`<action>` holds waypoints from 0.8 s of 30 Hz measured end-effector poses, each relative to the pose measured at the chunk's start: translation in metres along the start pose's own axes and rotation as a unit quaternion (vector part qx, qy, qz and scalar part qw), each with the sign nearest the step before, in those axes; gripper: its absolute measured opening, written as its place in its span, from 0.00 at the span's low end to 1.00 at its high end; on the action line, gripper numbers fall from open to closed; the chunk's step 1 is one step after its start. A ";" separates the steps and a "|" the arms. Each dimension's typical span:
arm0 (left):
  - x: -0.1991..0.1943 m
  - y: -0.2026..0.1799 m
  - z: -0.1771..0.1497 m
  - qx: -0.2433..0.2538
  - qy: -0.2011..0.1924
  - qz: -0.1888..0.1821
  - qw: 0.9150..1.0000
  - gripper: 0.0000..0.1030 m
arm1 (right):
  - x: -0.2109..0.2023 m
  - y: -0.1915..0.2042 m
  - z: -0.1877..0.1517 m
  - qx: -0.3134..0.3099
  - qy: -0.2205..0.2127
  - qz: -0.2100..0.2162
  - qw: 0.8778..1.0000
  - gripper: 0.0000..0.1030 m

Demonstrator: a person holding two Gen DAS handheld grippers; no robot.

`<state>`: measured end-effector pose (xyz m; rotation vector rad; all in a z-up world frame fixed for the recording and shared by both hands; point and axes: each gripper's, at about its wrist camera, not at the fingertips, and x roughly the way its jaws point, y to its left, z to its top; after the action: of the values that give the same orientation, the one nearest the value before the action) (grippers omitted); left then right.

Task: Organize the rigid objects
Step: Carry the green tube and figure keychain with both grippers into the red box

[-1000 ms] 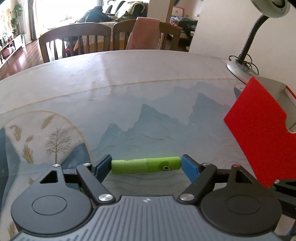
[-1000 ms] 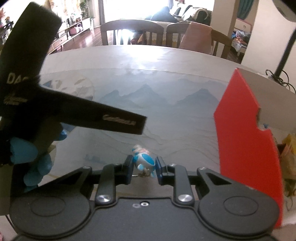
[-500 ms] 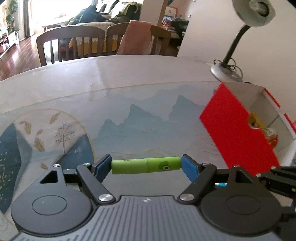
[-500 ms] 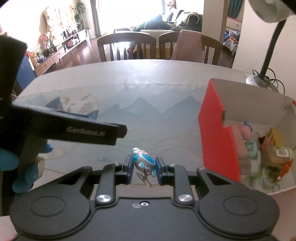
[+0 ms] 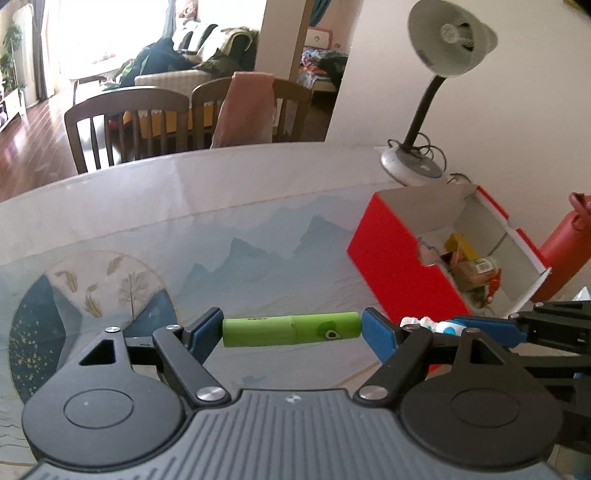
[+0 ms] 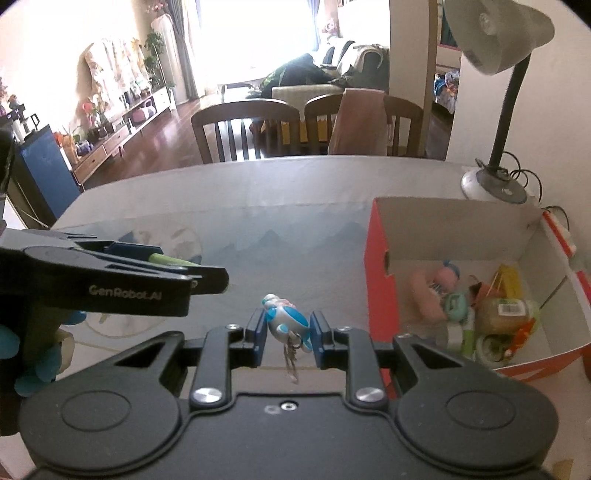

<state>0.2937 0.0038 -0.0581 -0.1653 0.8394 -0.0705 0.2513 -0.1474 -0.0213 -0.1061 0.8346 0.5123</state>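
A worktop [image 5: 155,192] covered with a cloth printed in pale blue mountains is stretching ahead of both tools, with two wooden chairs [image 6: 245,131] standing at its far edge, a pink cloth [image 6: 360,122] hanging over one of them. Beyond them a bright living room is showing a sofa and a low cabinet along the wall.

The left tool [image 5: 291,328] is gripping one green tube [image 5: 291,329] end to end between its blue pads, the tube lying crosswise above the cloth. The right tool [image 6: 288,332] is clenching one small blue-and-white toy figure [image 6: 286,321], a short metal chain dangling below it.

Ahead and to the right of both tools, one red cardboard box [image 6: 376,288] is sitting open on the worktop, holding a jumble of small things, among them a pink toy and a brown packet; their number cannot be told. Beyond the box, one grey desk lamp [image 6: 498,33] is standing on a round base by the wall. In the left view, one red bottle [image 5: 561,251] is showing to the right of the box.
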 end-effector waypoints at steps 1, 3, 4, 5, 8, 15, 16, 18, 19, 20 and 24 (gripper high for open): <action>-0.003 -0.003 0.001 0.002 -0.001 0.001 1.000 0.80 | -0.003 -0.003 0.000 0.001 -0.002 0.001 1.000 0.23; -0.010 -0.008 0.003 0.006 -0.002 0.002 1.000 0.80 | -0.007 -0.009 0.001 0.004 -0.006 0.003 1.000 0.23; -0.014 -0.011 0.004 0.009 -0.003 0.002 1.000 0.80 | -0.010 -0.013 0.002 0.009 -0.007 0.005 1.000 0.23; -0.017 -0.014 0.006 0.011 -0.004 0.003 1.000 0.80 | -0.012 -0.017 0.002 0.013 -0.007 0.007 1.000 0.23; -0.025 -0.024 0.009 0.016 -0.007 0.002 1.000 0.80 | -0.021 -0.028 0.002 0.024 -0.012 0.008 1.000 0.23; -0.031 -0.049 0.016 0.024 -0.009 -0.002 1.000 0.80 | -0.033 -0.060 0.004 0.023 -0.027 -0.003 0.999 0.23; -0.030 -0.053 0.017 0.026 -0.008 -0.003 1.000 0.80 | -0.034 -0.065 0.004 0.024 -0.028 -0.005 0.999 0.23; -0.028 -0.062 0.020 0.029 -0.006 -0.004 1.000 0.80 | -0.035 -0.077 0.004 0.026 -0.028 -0.009 0.999 0.23; -0.027 -0.068 0.022 0.032 -0.005 -0.005 0.999 0.80 | -0.035 -0.082 0.004 0.027 -0.029 -0.012 0.999 0.23; -0.025 -0.072 0.022 0.034 -0.005 -0.005 0.999 0.80 | -0.035 -0.089 0.004 0.028 -0.028 -0.015 0.999 0.23; -0.015 -0.093 0.026 0.041 0.000 -0.009 0.999 0.80 | -0.036 -0.113 0.003 0.030 -0.027 -0.028 0.999 0.23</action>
<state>0.3037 -0.0825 -0.0138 -0.0953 0.8333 -0.1219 0.2872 -0.2593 -0.0053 -0.0594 0.7905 0.4358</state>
